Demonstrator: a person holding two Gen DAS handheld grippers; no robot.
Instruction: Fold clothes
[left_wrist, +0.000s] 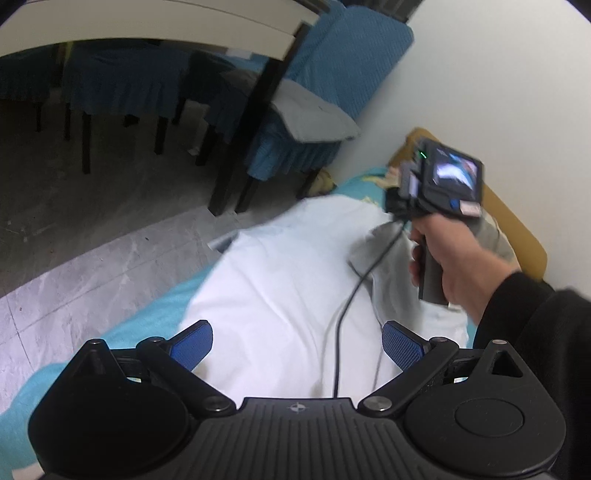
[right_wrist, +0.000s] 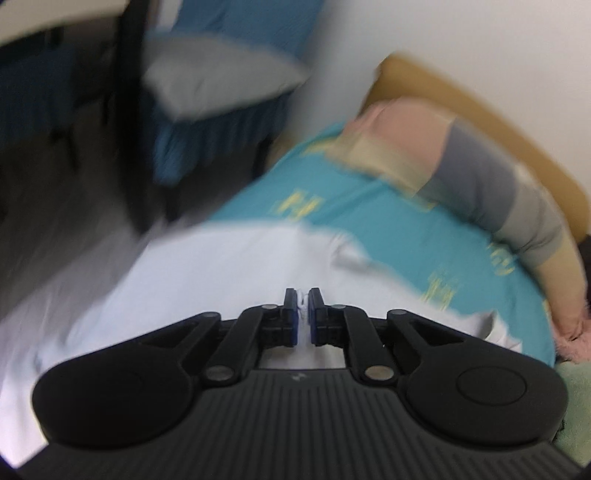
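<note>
Both grippers are over the bed. Pinched tight in the right gripper (right_wrist: 303, 314) is a bit of the white garment (left_wrist: 288, 280), a little white cloth showing between its blue pads. Over the near part of that cloth hangs the left gripper (left_wrist: 295, 343), its blue fingers (left_wrist: 192, 347) spread wide and holding nothing.

That white garment lies spread on the teal bed sheet (right_wrist: 369, 206), with a flap of grey cloth (left_wrist: 373, 243) turned up near the person's hand (left_wrist: 454, 258). My guess is a fold is under way, the right side being lifted or pulled across. Next, the pinched edge needs to travel flat and land lined up, and the free gripper could hold the cloth down.

Yellow marks are printed on the sheet, too blurry to read. More folded clothes (right_wrist: 480, 162) sit by the wooden headboard (right_wrist: 424, 81).
</note>
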